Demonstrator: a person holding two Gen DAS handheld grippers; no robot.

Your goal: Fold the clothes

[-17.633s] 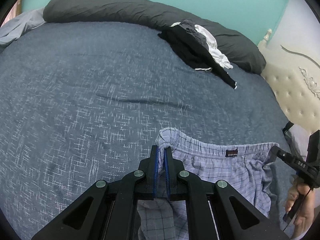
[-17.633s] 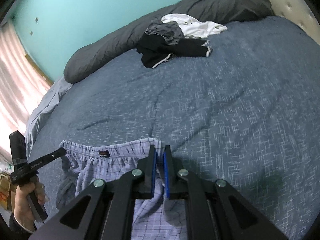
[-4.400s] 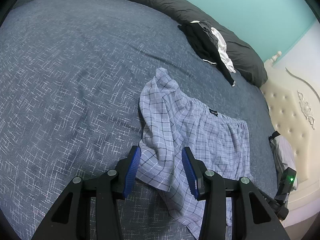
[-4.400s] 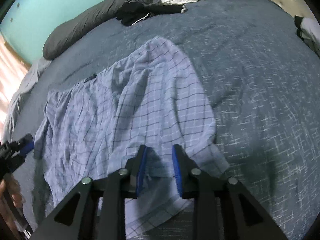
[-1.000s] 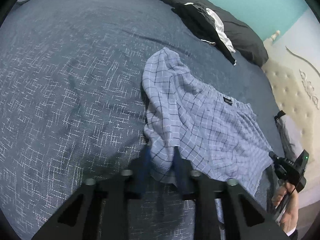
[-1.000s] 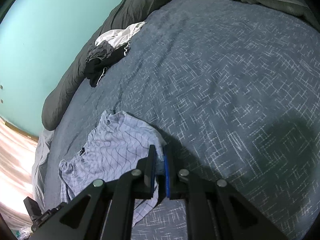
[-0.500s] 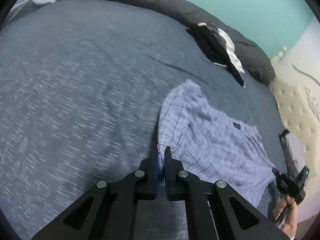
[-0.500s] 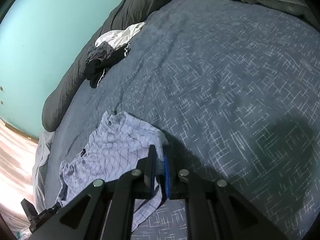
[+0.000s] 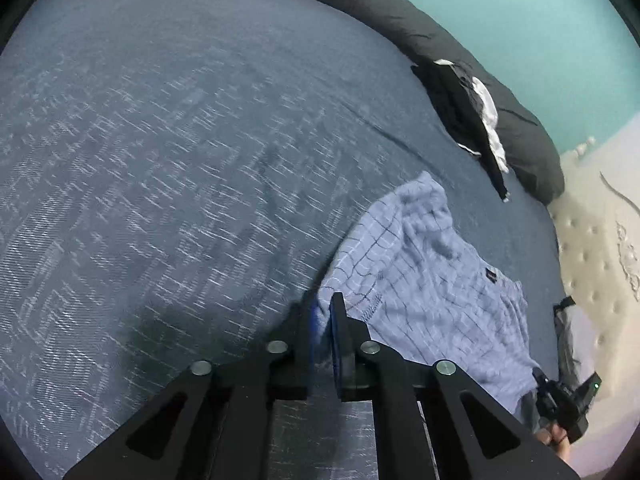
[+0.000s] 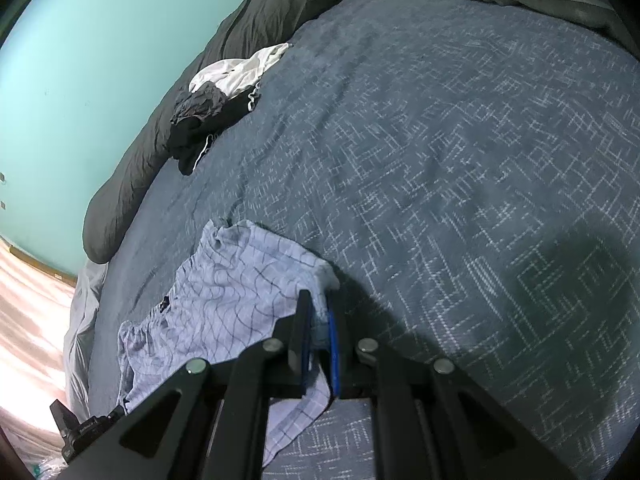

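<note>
Since 1 second ago the left gripper [image 9: 323,320] has slid sideways, jaws just opening slightly, nipping the checked shorts' [image 9: 420,280] hem. The right gripper [image 10: 318,320] clamps the other hem. Shorts lie on the bed [image 9: 180,160]; folding barely begun.

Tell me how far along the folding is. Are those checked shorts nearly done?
Early days, I'd say. The checked shorts are spread on the bed but still rumpled, with no neat fold visible. In hand: the left gripper and the right gripper each pinch an edge of the shorts between their fingers. Left: the folds themselves, plus the dark pile of clothes by the bolster.
</note>
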